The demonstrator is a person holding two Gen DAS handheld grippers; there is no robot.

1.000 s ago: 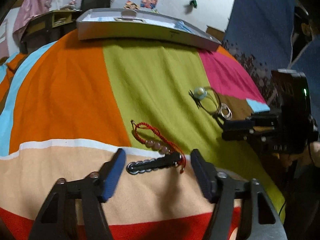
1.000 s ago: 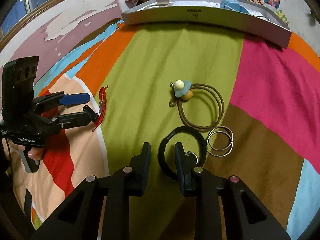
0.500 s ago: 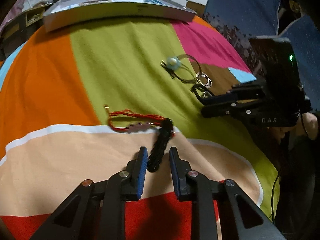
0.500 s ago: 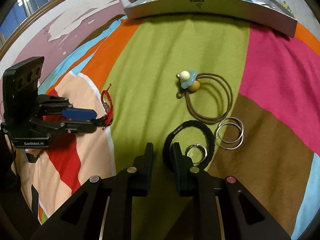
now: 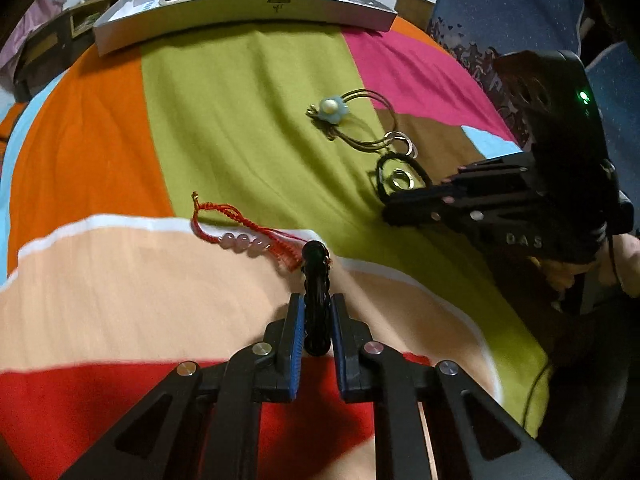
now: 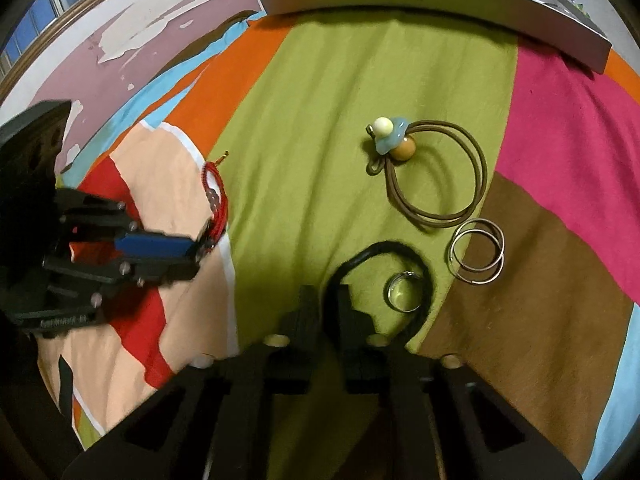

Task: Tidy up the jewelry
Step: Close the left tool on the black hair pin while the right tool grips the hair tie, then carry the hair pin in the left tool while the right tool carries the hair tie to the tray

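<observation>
My left gripper has its blue-padded jaws closing on a black bead bracelet, which is pinched between the pads and sticks out forward. A red cord bracelet with pink beads lies just beyond it, touching the black one's far end. My right gripper has its jaws closing on the near left arc of a black hair tie, with the cord between the pads. A small silver ring lies inside that loop.
A brown hair tie with a blue flower and two joined silver hoops lie farther out on the striped cloth. A long grey tray stands at the far edge. A hand holds the right gripper.
The left jaws went from wide apart to shut on the black bead bracelet, which turned to point away. The right jaws narrowed onto the black hair tie's cord.
</observation>
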